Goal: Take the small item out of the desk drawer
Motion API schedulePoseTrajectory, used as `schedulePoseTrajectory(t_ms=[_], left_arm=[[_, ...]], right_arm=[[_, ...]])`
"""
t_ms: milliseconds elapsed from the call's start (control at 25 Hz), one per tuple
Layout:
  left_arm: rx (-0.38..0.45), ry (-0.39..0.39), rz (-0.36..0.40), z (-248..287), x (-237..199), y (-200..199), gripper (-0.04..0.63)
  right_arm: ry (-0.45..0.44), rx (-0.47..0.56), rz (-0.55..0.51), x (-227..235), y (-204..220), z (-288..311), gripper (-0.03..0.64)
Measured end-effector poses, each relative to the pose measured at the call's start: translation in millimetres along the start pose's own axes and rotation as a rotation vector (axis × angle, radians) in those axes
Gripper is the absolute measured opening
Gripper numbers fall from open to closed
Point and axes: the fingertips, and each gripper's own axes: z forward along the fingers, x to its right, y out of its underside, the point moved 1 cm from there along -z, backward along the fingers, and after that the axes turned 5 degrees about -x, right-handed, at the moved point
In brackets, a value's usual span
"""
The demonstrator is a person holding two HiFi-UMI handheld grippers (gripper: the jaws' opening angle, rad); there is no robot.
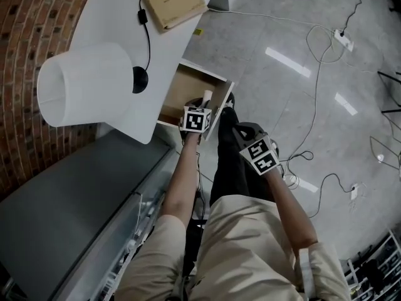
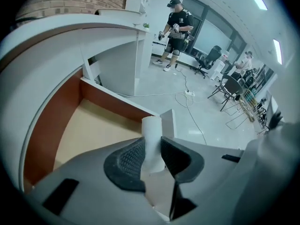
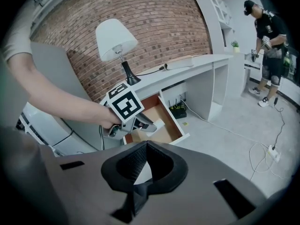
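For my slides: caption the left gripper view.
Left gripper clamps a small white cylinder over the open desk drawer.

- The lower end of the white roll (image 2: pixel 151 128) is hidden between the pads of the left gripper (image 2: pixel 151 149).
- The book (image 1: pixel 172 4) is partly cut off by the top edge of the head view.

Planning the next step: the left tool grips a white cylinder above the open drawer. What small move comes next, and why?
Probably carry the white cylinder toward the desktop: the left tool is clamped on it, it seems above the drawer walls, so only setting down remains.
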Motion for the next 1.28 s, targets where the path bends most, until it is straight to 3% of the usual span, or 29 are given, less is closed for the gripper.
schedulePoseTrajectory(t_ms=[680, 1120, 1280], left_arm=[[0.08, -0.028, -0.023, -87.0, 34.6, 7.7, 0.118], [0.148, -0.048, -0.039, -156.5, 66.0, 16.8, 0.118], [0.207, -0.086, -0.048, -182.4, 71.3, 17.9, 0.118]], right_arm=[[-0.006, 0.037, -0.002, -21.8, -6.7, -42.7, 0.025], [0.0, 0.128, 0.015, -43.4, -54.6, -75.4, 0.025], [-0.007, 0.157, 0.025, -52.6, -63.9, -86.0, 0.025]])
